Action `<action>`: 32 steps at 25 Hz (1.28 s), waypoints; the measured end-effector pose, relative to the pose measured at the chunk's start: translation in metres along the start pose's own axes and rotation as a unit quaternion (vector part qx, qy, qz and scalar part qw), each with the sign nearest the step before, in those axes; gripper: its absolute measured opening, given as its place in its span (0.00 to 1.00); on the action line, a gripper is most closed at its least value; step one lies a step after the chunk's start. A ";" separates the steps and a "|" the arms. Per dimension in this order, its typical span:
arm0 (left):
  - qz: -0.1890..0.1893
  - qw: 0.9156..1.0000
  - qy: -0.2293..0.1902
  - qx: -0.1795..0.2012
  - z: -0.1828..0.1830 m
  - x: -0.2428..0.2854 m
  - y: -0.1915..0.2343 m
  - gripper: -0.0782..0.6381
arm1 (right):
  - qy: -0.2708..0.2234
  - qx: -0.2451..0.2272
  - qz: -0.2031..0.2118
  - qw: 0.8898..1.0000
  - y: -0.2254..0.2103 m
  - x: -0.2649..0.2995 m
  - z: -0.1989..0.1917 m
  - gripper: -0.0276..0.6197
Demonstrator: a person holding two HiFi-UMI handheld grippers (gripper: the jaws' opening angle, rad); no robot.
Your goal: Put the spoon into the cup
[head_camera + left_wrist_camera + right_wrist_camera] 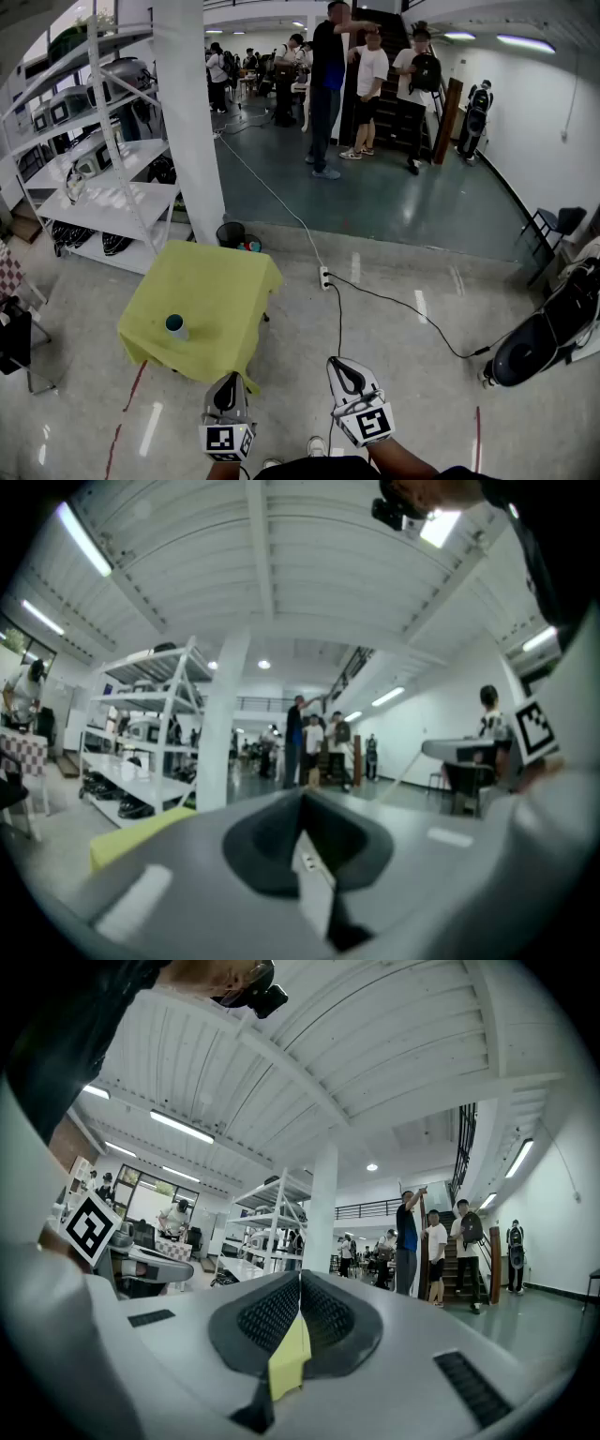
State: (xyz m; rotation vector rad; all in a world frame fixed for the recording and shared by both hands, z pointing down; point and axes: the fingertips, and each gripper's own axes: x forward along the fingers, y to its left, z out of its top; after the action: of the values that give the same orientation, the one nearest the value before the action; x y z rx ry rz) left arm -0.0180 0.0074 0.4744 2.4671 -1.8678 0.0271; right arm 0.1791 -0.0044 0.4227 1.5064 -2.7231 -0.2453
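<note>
A small teal cup [175, 325] stands upright near the front left of a low table with a yellow cloth [211, 286]. No spoon shows in any view. My left gripper [230, 379] and right gripper [341, 366] hang side by side above the floor, on the near side of the table and apart from it. Both are held level, and each has its jaws together with nothing between them. In the left gripper view the left gripper [301, 802] is shut, with the yellow cloth [131, 839] low on the left. The right gripper [300, 1283] is shut too.
A white pillar [186, 122] and a white shelf rack [103, 159] stand behind the table, with a black bin [230, 233] at the pillar's foot. A power strip [325, 277] and its cable lie on the floor. A scooter [548, 333] is parked right. Several people [361, 84] stand far back.
</note>
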 end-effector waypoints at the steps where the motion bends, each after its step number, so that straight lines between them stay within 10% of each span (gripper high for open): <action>1: -0.001 1.000 0.000 0.000 0.001 0.000 -0.001 0.12 | -0.001 0.000 0.000 1.000 -0.001 0.000 0.001 0.06; 32: 0.047 0.999 -0.005 0.019 0.024 0.048 -0.020 0.12 | -0.062 0.033 0.053 0.996 -0.048 0.037 0.005 0.06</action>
State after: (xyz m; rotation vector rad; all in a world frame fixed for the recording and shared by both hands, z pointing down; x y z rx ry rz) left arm 0.0136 -0.0342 0.4522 2.4065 -2.0046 0.0533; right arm 0.1990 -0.0597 0.4091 1.4017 -2.9246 -0.2557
